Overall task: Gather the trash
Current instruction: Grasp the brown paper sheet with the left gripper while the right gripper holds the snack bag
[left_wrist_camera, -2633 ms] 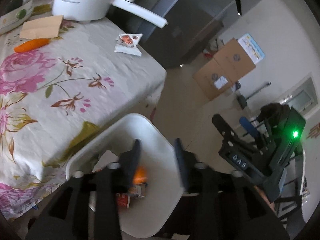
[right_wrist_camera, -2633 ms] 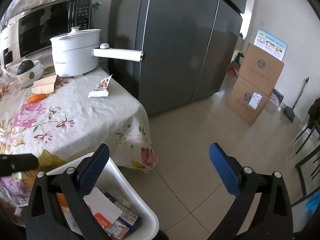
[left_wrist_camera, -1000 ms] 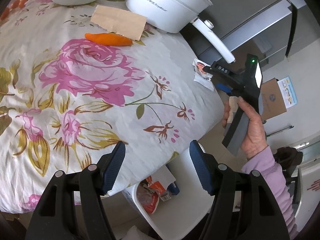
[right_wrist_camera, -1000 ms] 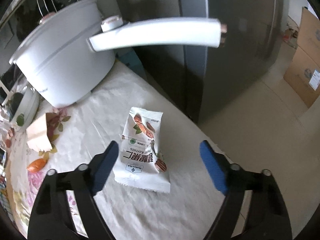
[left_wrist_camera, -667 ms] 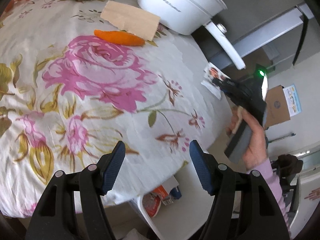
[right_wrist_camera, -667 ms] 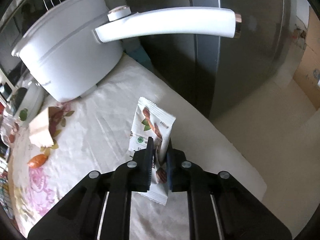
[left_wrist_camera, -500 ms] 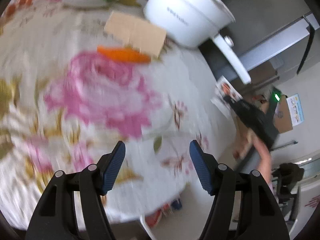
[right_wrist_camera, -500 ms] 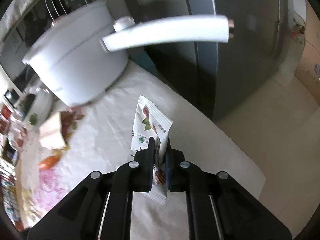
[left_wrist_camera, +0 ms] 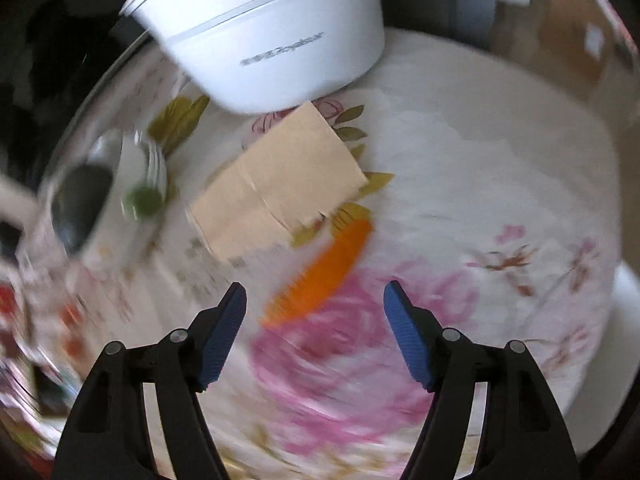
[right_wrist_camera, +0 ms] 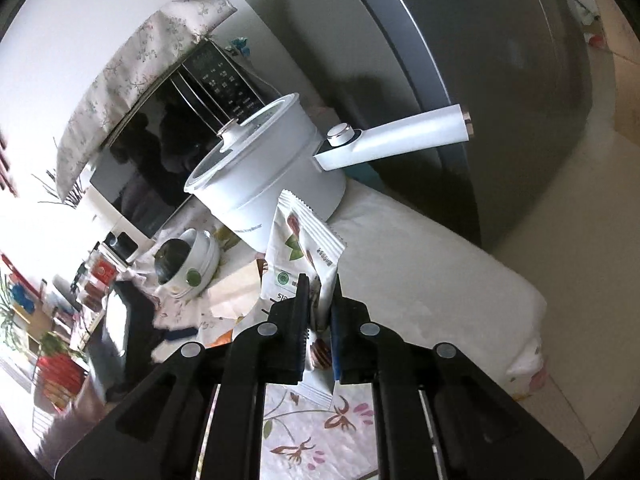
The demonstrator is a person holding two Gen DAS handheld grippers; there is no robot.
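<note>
2 pairs of tongs are at work. The right gripper has its jaws pinched almost together on the snack packet, which stands up from the pads, lifted clear of the tablecloth, with the white pot just beyond it. That packet looks light, thin and crinkly; I judge it will flop and could slide through smooth pads, so a bite well in from the sealed edge, as here, seems safest. The left gripper has nothing between its jaws, which are opening wide above the cloth. Just ahead of its tips lies the orange carrot-like piece, blurred, and beyond that the torn cardboard scrap, lying flat against the pot's base. The cardboard should be stiff and light, best nipped at a free edge.
</note>
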